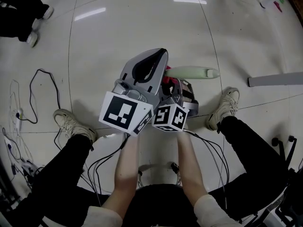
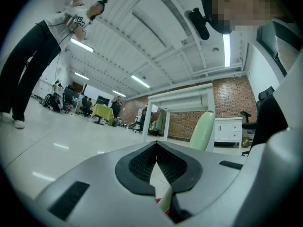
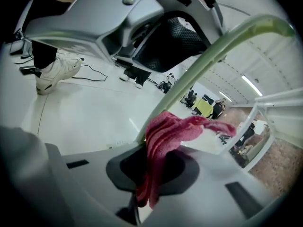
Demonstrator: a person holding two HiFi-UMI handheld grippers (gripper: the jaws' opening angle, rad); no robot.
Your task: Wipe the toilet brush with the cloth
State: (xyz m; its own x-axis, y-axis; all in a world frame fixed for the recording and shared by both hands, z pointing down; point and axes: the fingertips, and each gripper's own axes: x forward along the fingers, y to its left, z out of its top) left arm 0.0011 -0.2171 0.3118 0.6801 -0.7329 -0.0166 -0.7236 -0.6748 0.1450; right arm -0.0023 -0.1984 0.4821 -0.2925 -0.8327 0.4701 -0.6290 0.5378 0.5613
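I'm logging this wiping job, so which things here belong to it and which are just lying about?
In use: toilet brush, clamped in the left gripper; red cloth, clamped in the right gripper.
Lying about: loose cables; grey bar; white table.

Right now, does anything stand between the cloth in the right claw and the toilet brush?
Nothing visible does. The red cloth in the right claw seems to lie against the green toilet brush handle that the left claw holds.
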